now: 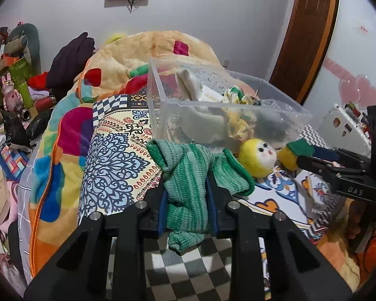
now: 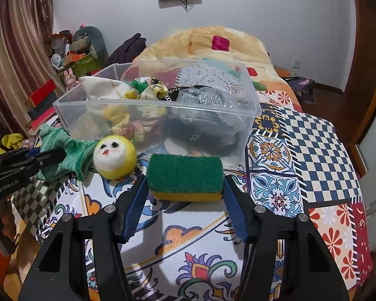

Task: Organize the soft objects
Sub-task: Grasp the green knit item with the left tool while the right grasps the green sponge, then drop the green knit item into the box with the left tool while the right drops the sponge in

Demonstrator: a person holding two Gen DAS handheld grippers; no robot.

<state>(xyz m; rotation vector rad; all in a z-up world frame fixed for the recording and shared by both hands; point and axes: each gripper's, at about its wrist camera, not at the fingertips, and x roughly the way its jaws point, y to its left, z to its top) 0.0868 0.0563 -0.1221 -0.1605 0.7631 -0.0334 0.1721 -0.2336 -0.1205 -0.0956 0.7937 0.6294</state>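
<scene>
My left gripper (image 1: 188, 195) pinches the green ribbed knit cloth (image 1: 188, 173); my right gripper (image 2: 185, 190) squeezes the green-and-yellow sponge (image 2: 185, 178), both beside the clear plastic bin (image 2: 250, 115). Dangling cloth could snag its rim.

The left gripper (image 1: 186, 188) is pinching the green cloth (image 1: 188, 175) between its blue-padded fingers (image 1: 163, 210), the jaws drawn in close on the fabric; it is sitting just in front of the clear bin (image 1: 163, 95), toward the bin's left corner; the right gripper (image 2: 185, 188) is clasping the sponge (image 2: 185, 173) by its two short ends, its jaws spread wide to the sponge's width, the fingers (image 2: 134, 208) pressing on either side; it is holding just in front of the same bin's near wall; seen from the left wrist, the right gripper (image 1: 298, 156) is reaching in from the right, level with the bin's base.
</scene>
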